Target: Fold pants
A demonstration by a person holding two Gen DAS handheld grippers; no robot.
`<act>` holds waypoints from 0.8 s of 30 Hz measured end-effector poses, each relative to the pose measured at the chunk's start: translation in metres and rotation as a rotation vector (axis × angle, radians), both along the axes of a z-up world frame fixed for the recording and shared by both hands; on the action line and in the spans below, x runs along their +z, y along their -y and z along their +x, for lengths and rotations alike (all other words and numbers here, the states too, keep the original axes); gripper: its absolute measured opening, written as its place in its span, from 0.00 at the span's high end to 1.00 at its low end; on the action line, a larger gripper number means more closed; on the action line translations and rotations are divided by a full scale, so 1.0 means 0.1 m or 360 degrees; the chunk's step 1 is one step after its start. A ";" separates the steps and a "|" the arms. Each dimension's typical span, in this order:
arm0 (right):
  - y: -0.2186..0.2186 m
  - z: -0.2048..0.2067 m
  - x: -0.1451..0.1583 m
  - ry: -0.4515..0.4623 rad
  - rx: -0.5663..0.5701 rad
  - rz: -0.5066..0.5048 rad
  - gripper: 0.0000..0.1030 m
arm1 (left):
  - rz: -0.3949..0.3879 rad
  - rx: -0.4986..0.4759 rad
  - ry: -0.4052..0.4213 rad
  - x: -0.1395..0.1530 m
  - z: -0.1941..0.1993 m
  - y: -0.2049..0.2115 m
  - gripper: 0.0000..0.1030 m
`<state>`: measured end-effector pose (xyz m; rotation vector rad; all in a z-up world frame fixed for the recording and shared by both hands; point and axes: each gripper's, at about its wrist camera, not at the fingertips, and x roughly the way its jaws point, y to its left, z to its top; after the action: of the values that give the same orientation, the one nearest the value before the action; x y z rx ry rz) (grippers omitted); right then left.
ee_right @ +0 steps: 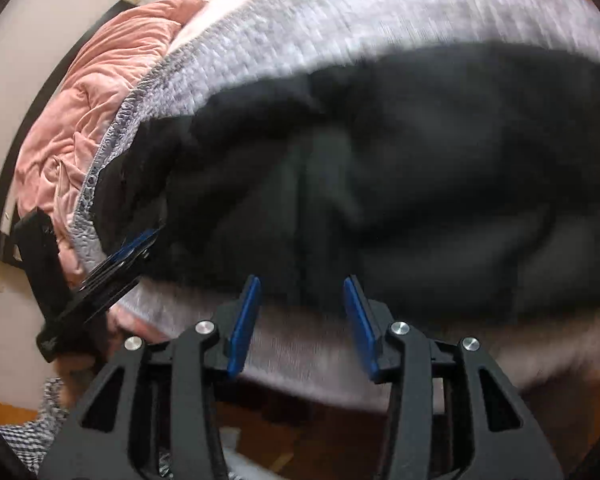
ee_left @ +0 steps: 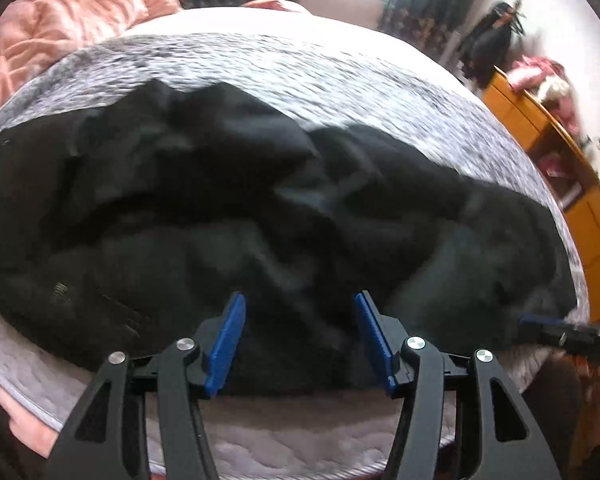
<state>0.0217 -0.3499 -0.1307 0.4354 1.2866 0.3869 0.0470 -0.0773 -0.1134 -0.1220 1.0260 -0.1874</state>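
Black pants lie rumpled across a grey knitted blanket on the bed; they also fill the right wrist view. My left gripper is open, its blue pads over the near edge of the pants, nothing between them. My right gripper is open at the pants' near edge, empty. The right gripper shows at the right of the left wrist view. The left gripper shows at the left of the right wrist view, by the pants' edge.
A pink duvet is bunched at the bed's far left, also in the right wrist view. An orange wooden cabinet with clutter stands to the right of the bed. The bed's pale mattress edge is below my left gripper.
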 end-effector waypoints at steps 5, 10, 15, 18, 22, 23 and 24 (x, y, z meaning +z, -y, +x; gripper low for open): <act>0.28 -0.06 -0.29 -0.0116 -0.0203 0.0103 0.58 | 0.0115 -0.0065 -0.0001 -0.10 -0.02 0.20 0.37; 0.58 0.06 -0.38 -0.0133 -0.0389 0.0309 0.91 | 0.0121 -0.0035 0.0000 -0.12 0.00 0.22 0.37; 0.59 0.09 0.15 0.0178 -0.0330 0.0119 0.98 | 0.0099 -0.0023 0.0108 0.02 -0.02 0.27 0.37; 0.54 0.12 0.08 0.0071 -0.0291 -0.0101 0.97 | 0.0196 -0.0054 0.0034 -0.13 0.04 0.34 0.36; 0.54 0.09 -0.16 -0.0013 -0.0220 -0.0063 0.90 | 0.0299 -0.0077 0.0010 -0.21 0.06 0.39 0.35; 0.54 0.10 -0.14 0.0003 -0.0203 -0.0061 0.90 | 0.0296 -0.0071 0.0006 -0.18 0.06 0.39 0.36; 0.54 0.10 -0.11 0.0027 -0.0194 -0.0049 0.90 | 0.0273 -0.0064 0.0010 -0.13 0.06 0.40 0.36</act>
<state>0.0313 -0.4044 -0.1414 0.4812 1.2416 0.2675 0.0530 -0.1174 -0.1267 0.0549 1.0344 -0.1355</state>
